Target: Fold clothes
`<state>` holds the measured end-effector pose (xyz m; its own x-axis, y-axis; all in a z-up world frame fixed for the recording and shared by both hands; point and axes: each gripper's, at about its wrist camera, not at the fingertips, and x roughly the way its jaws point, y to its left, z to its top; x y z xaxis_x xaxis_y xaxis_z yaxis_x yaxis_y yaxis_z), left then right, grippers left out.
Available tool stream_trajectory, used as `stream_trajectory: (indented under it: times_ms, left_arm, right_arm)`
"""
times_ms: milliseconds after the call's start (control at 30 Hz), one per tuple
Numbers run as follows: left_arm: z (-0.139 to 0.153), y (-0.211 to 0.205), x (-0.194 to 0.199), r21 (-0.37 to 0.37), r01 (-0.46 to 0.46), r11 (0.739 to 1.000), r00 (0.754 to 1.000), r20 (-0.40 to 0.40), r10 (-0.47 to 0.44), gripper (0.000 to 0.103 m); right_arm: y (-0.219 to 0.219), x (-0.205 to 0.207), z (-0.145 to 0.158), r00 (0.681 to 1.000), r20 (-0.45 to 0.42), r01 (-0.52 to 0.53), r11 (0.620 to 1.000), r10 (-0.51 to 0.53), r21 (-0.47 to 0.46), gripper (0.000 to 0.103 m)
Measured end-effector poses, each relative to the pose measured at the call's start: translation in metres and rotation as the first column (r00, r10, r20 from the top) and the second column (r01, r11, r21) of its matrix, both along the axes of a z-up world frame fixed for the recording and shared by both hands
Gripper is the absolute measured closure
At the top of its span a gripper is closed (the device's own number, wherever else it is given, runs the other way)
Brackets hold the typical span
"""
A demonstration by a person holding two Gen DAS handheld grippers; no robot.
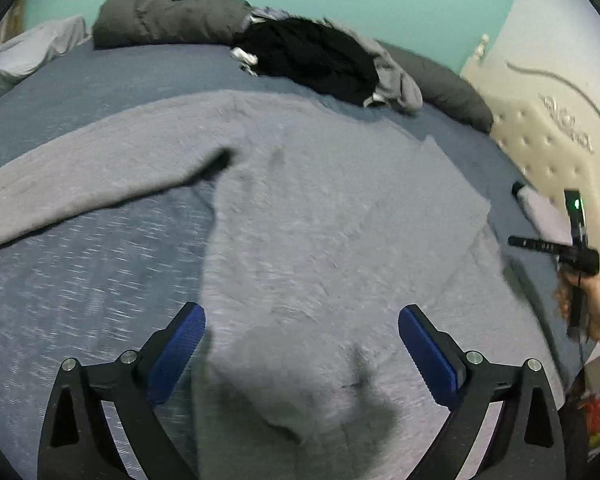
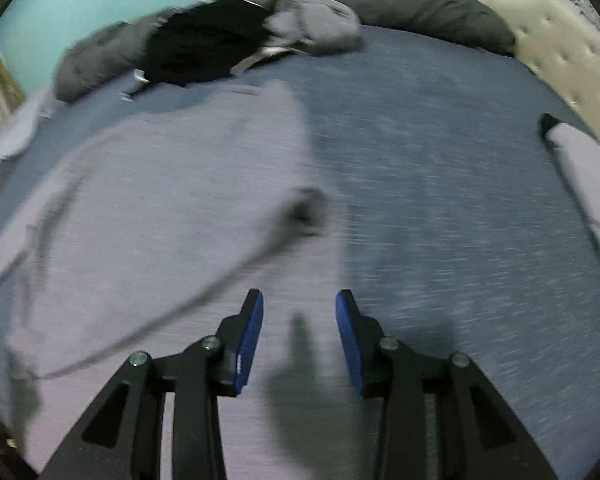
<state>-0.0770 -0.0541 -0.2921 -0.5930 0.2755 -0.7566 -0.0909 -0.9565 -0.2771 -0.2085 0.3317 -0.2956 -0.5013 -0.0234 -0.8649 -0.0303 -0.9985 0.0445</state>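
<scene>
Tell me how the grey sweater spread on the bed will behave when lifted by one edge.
The grey sweater probably hangs limp: it already lies rumpled on the bed. Its sleeve trails sideways, so it likely drags. The knit looks fuzzy, so probably not slippery.

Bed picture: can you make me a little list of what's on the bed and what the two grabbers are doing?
surface: bed with blue sheet
spread out: grey sweater, lying flat, one sleeve stretched to the side
far edge pile: black garment on grey clothes, beside dark grey pillows
left gripper: fingers wide apart above the sweater, holding nothing
right gripper: fingers apart, nothing between them
</scene>
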Motion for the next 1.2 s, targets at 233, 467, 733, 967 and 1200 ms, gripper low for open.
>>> stream_trajectory:
  times_ms: [233,467,733,967,1200]
  left_arm:
    - [-0.027,0.008,-0.012,-0.032,-0.013,0.999,0.997,0.078,0.016,0.003]
    - [-0.04,0.006,-0.016,-0.063,-0.027,0.998,0.994,0.105,0.033,0.002]
    - [-0.04,0.006,-0.017,-0.074,-0.016,0.997,0.993,0.113,0.024,0.0]
    - [-0.04,0.006,-0.011,-0.098,-0.003,0.995,0.993,0.115,0.014,0.0]
    - [-0.038,0.003,-0.01,-0.08,0.001,0.997,0.993,0.12,0.009,0.0]
  right_arm:
    - [0.024,-0.031,-0.019,1.0,0.018,-0.005,0.999,0.004,0.05,0.065]
    - [0.004,-0.072,-0.038,0.996,0.023,-0.089,0.992,0.087,0.092,0.065]
    - [0.008,-0.094,-0.044,0.996,-0.025,-0.085,0.993,0.087,0.077,0.071]
    - [0.028,-0.104,-0.036,0.997,-0.054,-0.051,0.993,0.057,0.105,0.091]
    - [0.044,-0.105,-0.044,0.997,-0.018,-0.071,0.995,0.072,0.067,0.071]
